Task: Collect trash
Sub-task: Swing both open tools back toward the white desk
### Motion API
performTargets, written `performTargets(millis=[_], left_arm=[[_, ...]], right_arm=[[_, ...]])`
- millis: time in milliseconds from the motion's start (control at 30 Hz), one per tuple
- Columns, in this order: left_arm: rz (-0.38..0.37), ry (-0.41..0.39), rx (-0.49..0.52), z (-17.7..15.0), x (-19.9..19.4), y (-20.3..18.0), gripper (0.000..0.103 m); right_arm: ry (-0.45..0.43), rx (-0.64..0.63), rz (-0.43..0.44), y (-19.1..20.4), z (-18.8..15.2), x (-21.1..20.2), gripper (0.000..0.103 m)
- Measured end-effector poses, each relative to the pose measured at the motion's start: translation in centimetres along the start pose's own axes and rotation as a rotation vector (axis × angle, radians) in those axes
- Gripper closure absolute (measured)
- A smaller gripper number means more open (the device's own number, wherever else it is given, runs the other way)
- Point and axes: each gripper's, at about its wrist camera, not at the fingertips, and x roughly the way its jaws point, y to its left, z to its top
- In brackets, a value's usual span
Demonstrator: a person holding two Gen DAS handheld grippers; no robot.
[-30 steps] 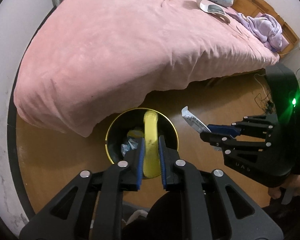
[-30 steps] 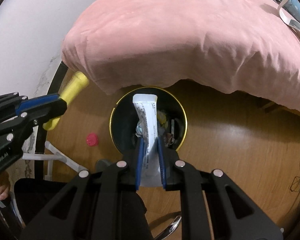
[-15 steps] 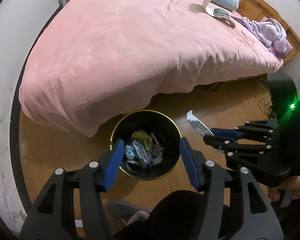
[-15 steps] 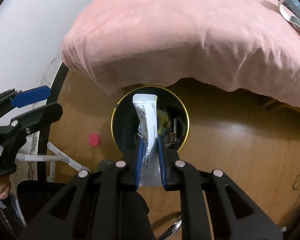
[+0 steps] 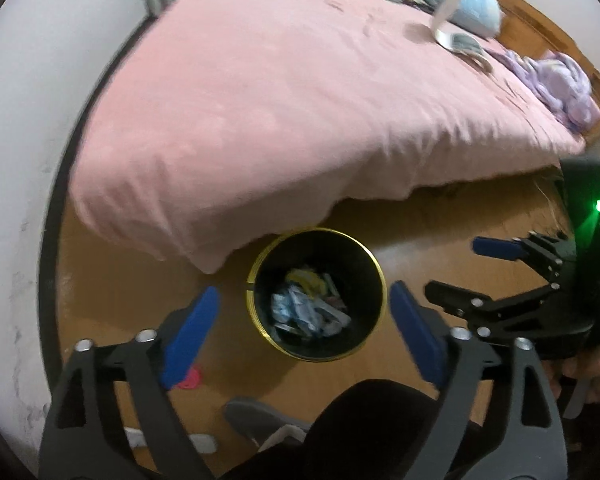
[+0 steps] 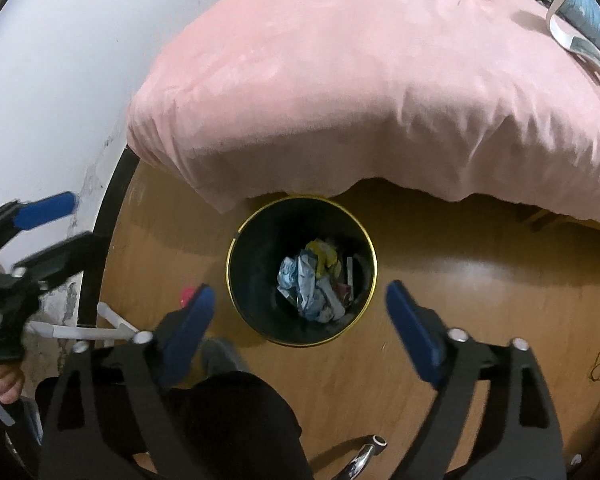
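Trash [image 5: 310,306] lies in the bottom of the bin [image 5: 260,264], seen from my left wrist: crumpled pale blue and white wrappers with something yellow behind them. My left gripper [image 5: 304,320] hangs above the bin with its jaws wide; they have just been opening, and nothing is between the blue pads [image 5: 190,330], only the view down into the bin. The bin is black with a gold rim and stands on the wood floor [image 5: 420,232], just beside the overhanging corner of the pink blanket [image 5: 300,112]. My right gripper [image 5: 456,268] shows at the right edge, jaws also spread and empty, a green light glowing on its body. A small red cap [image 5: 190,380] sits on the floor behind my left pad.

From my right wrist, the bin [image 6: 370,248] is straight below, and the trash [image 6: 314,284] fills its middle: blue and white crumpled pieces, a yellow piece at the back, a pale strip along the right wall. My right gripper [image 6: 300,320] has its jaws wide, just opened, with nothing held. My left gripper [image 6: 56,224] shows at the left edge, jaws apart and empty, a hand [image 6: 2,380] below it. The blanket [image 6: 360,80] hangs over the far side of the bin's rim. The cap [image 6: 188,294] peeks out beside my left pad [image 6: 188,330].
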Motion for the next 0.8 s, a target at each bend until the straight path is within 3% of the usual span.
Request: performTargets(millis=[200,367,600,800], left_arm=[[0.067,-0.117,-0.123,-2.4,-8.4,3.6,0.008],[0.164,-0.22,-0.305,-8.3,-17.7,8.6,0.007],[0.485,-0.248,-0.647,-22.2,-30.0,15.9,0.007],[0.693,-0.302,-0.963,-36.7,-39.2,18.1,0.007]], right_arm=[[-0.073,-0.097,-0.013,3.3,0.6,-2.5,0.007],[-0.14,-0.268,0.061,11.5,0.9,-5.8,0.007],[-0.211,-0.552,0.286,27.5,-1.5,-11.3,0.007],[-0.237,-0.819,0.482,41.1,-7.7,-15.5,0.007]])
